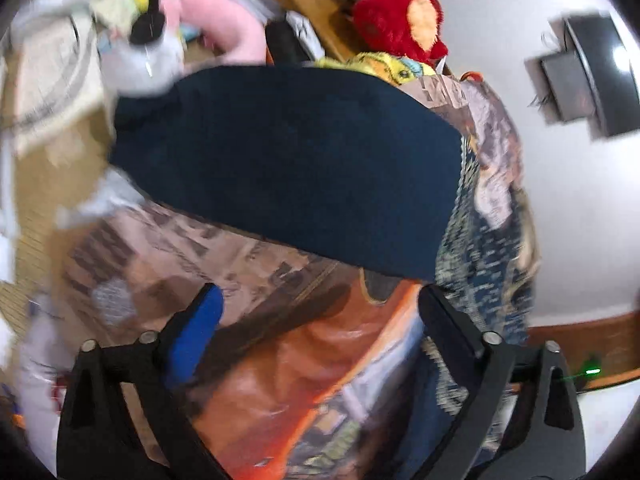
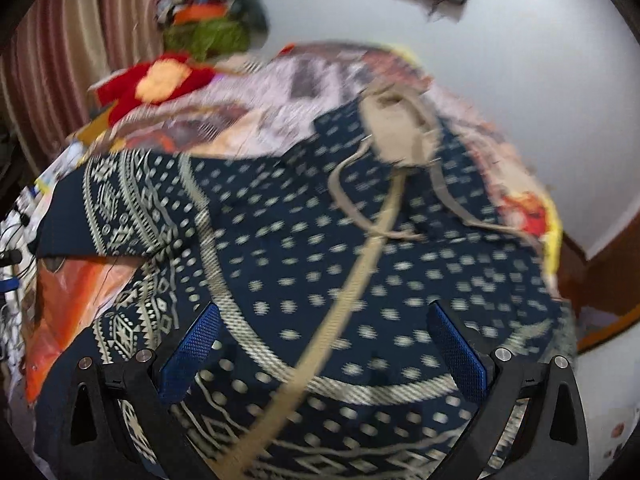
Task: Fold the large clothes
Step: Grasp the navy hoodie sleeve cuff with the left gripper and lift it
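In the left wrist view the left gripper [image 1: 320, 300] is hanging with its jaws spread wide and nothing between them, pointing down at a busy printed bedspread [image 1: 168, 248] in orange and brown; a plain navy panel of the garment [image 1: 288, 160] is lying just ahead of the fingertips, probably a sleeve or flap turned over so its unpatterned side shows — which would explain why it is sitting as a smooth dark slab across the bed; a patterned strip of the same cloth is trailing down the right side near the wall; a red plush toy [image 1: 396, 12] and a pink plush [image 1: 224, 24] are crowding the far side, and blur is making the clutter there hard to read. In the right wrist view the right gripper [image 2: 324, 332] is likewise gaping, empty, hovering over the spread navy garment with its pale dotted weave [image 2: 360, 260]; a beige drawstring [image 2: 352, 280] is running diagonally between the fingers, and a beige hood lining [image 2: 400, 128] is lying at the far end, so this is likely a hooded pullover laid flat for folding; the near hem is being cut off by the gripper body, and I cannot tell whether the other sleeve is tucked under — motion blur is smearing the edges.
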A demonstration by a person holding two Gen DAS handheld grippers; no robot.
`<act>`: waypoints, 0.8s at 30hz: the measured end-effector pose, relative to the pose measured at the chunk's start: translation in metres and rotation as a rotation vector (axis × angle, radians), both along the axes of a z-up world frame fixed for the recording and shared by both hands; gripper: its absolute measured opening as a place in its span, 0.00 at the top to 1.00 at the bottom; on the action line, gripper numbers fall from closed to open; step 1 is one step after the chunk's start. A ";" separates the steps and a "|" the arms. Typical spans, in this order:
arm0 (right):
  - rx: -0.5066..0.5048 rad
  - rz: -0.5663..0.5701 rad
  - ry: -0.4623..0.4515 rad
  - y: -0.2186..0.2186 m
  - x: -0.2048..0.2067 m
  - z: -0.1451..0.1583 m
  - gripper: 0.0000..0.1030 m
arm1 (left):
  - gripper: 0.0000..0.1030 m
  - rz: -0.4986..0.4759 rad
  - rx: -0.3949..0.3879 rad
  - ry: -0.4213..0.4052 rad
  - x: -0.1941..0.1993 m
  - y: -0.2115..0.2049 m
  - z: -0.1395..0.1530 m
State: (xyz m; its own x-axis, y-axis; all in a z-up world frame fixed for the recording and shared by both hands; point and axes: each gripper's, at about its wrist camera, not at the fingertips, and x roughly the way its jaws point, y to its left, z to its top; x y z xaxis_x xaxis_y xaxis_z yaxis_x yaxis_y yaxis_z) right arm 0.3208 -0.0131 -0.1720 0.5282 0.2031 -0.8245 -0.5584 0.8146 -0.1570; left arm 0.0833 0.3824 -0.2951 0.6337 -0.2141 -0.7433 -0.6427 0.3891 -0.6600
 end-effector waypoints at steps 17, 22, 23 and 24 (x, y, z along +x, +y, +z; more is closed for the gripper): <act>0.106 0.024 0.349 0.029 0.021 -0.043 0.00 | 0.69 0.150 0.191 0.023 0.037 0.039 0.007; 0.153 -0.023 0.393 0.008 0.028 -0.036 0.00 | 0.90 0.098 0.449 0.049 0.058 0.022 0.063; 0.161 -0.031 0.395 0.003 0.029 -0.034 0.00 | 0.90 0.088 0.492 0.032 0.061 0.016 0.076; 0.166 -0.039 0.394 -0.002 0.030 -0.031 0.00 | 0.90 0.079 0.529 0.008 0.065 0.009 0.090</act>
